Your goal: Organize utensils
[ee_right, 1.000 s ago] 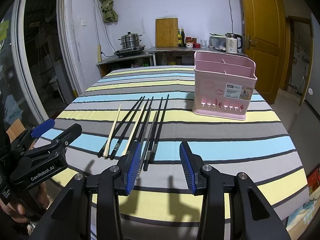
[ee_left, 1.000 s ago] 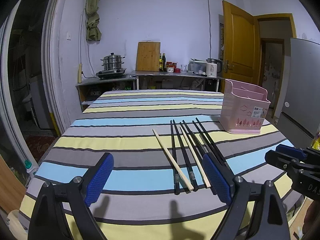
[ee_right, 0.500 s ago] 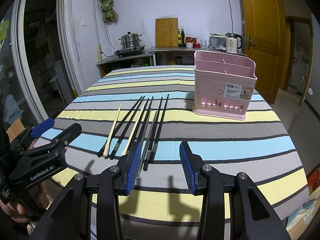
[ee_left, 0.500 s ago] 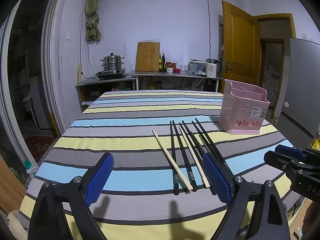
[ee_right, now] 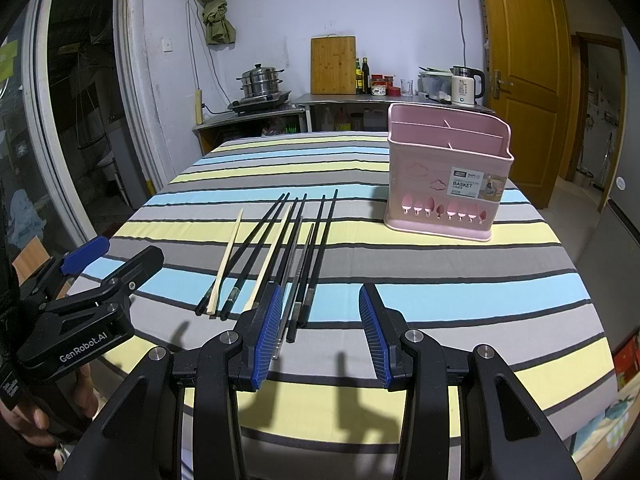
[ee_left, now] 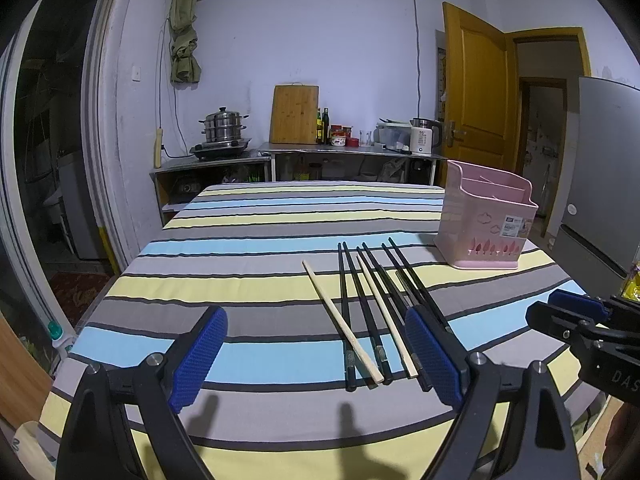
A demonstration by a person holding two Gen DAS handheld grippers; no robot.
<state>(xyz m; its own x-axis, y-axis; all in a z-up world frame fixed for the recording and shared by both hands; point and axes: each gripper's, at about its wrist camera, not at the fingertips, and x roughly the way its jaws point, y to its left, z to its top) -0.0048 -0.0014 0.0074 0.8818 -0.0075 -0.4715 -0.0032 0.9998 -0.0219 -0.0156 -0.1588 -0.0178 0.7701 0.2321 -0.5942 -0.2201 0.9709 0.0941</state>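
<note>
Several black chopsticks and two pale wooden chopsticks lie side by side on the striped tablecloth, pointing away from me. A pink utensil basket stands upright, empty, beyond them at the right. My left gripper hovers open wide over the near ends of the chopsticks, holding nothing. In the right wrist view, my right gripper is open just before the near ends of the black chopsticks, with the wooden chopsticks to their left and the basket ahead at the right.
The other handheld gripper shows at the left, with a hand below it. Beyond the table are a counter with a steamer pot, a cutting board and a kettle. A fridge stands at the right.
</note>
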